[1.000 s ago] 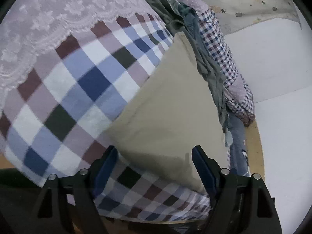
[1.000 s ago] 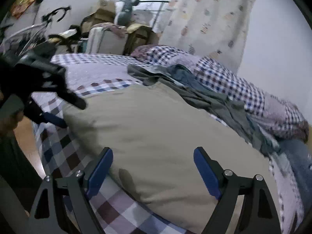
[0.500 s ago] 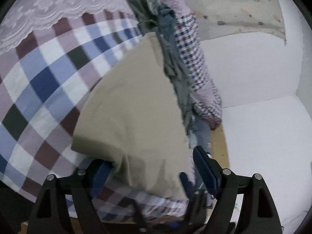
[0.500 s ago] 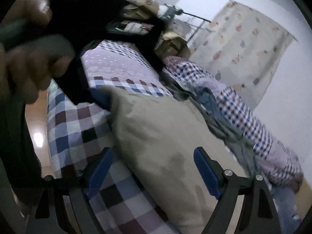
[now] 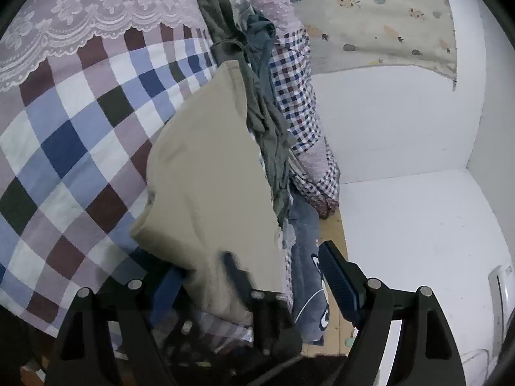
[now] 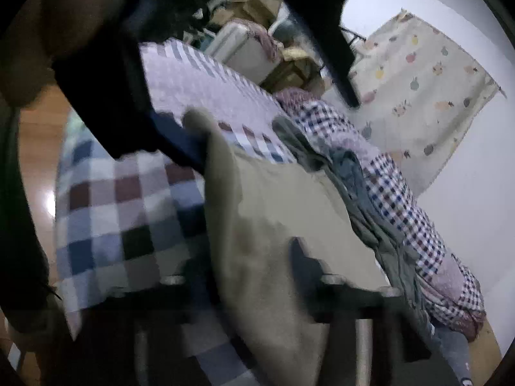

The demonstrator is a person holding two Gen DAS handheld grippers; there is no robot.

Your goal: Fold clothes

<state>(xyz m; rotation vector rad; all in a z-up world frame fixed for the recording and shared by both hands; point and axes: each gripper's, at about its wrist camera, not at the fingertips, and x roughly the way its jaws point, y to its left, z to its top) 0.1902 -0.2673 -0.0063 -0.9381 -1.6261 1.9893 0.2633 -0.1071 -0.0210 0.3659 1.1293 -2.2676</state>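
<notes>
One beige garment (image 5: 209, 167) is half folded between both tongs; left tongs (image 5: 254, 276) gape, the right tongs' (image 6: 257, 276) state is unclear; a heap (image 5: 267, 122) beyond waits.

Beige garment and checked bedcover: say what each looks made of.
Beige garment: seemingly a matte woven fabric, cotton-like; it holds soft folds and shows no sheen, though the weave is too fine to see. Checked bedcover: a flat printed or woven cloth, probably cotton, matte, lying smooth with light creases. The fibre of either stays uncertain.
</notes>
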